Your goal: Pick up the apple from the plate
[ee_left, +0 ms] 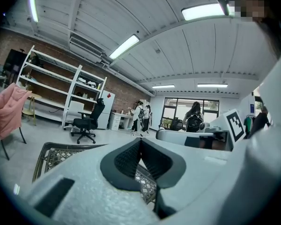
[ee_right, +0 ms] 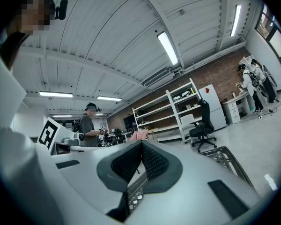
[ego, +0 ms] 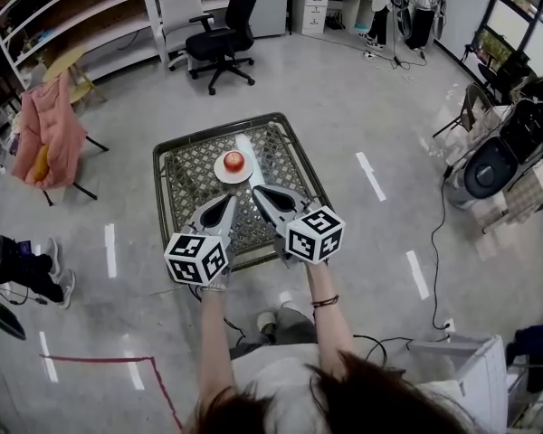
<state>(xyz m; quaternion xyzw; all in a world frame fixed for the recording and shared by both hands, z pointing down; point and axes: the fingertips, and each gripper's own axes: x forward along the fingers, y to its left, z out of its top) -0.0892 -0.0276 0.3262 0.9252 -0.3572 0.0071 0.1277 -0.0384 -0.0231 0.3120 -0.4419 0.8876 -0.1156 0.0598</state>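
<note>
Sitting on one plate [ego: 220,173], one apple [ego: 234,161]; two hand-held grippers [ego: 228,200] [ego: 256,191], both pressed together.

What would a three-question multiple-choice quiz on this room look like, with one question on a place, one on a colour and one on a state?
1. Where is the apple?
A. On the floor
B. On the white plate on the mesh-topped table
C. On a shelf

2. What colour is the jacket hanging left of the table?
A. Pink
B. Green
C. Blue

3. How do the jaws of the left gripper and the right gripper stand?
A. Wide apart
B. Closed on the apple
C. Closed, with nothing between them

Answers:
1. B: the head view shows the red apple sitting on the plate, beyond both grippers.
2. A: the jacket is plainly pink in the head view.
3. C: in each gripper view the dark pads meet at the tip, with only the table mesh visible below them.
</note>
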